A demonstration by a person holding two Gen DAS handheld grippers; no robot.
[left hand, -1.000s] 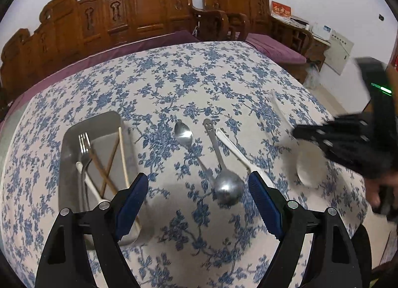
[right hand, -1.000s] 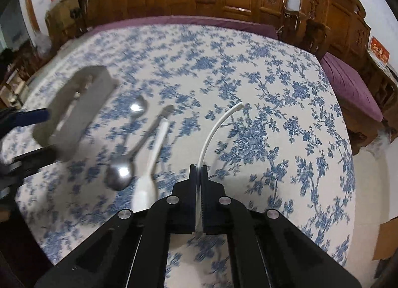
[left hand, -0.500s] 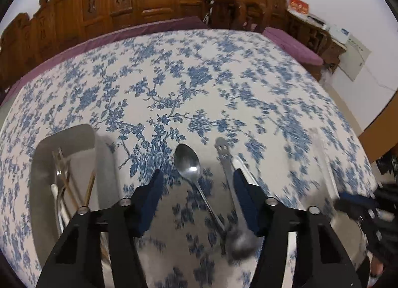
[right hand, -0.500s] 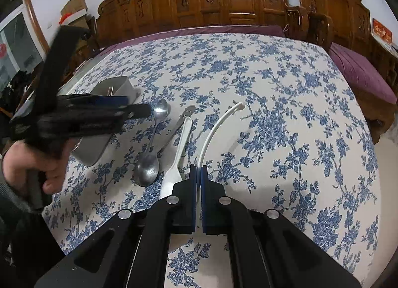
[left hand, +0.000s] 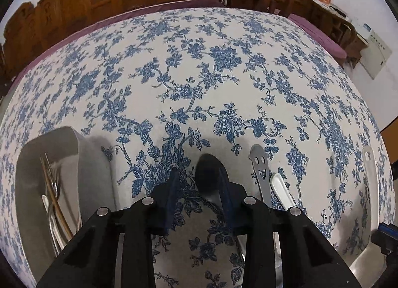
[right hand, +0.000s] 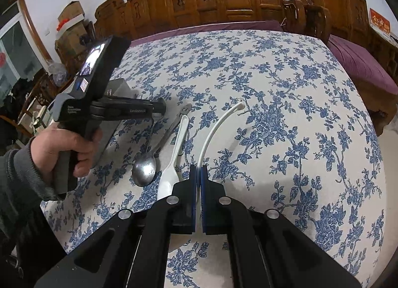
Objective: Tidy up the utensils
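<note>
Left tongs point(left hand: 198, 174) are low in the left wrist view, pointing steeply down at the table. Their jaws have just been closing and now stand fairly narrow, with the bowl of the small spoon point(left hand: 208, 176) sitting dark in shadow between them. It's hugging the right-hand finger, and there's bare cloth showing on the other side, so I'd say it's not pinched yet. Right tongs point(right hand: 198, 169), bottom centre of the right view, are clamped on the thin handle of the white ladle point(right hand: 216, 126), which curves away toward the middle of the frame. The tray point(left hand: 94, 176) is at lower left of the left view, already holding a fork and chopsticks, so that's where the spoon should end up. My thinking for doing this bit well is to nudge the left tongs a touch to the right so the bowl is centred. Then get the tips right down to the cloth before closing, because a rounded metal bowl will want to squirt out sideways. Honestly the neck or handle might be a safer bite than the bowl. Also watch the big spoon point(right hand: 144, 171) and the white spoon point(right hand: 179, 138) lying just beside it. The handles nearly cross, so I'd lift straight up first and swing toward the tray only once clear.
</note>
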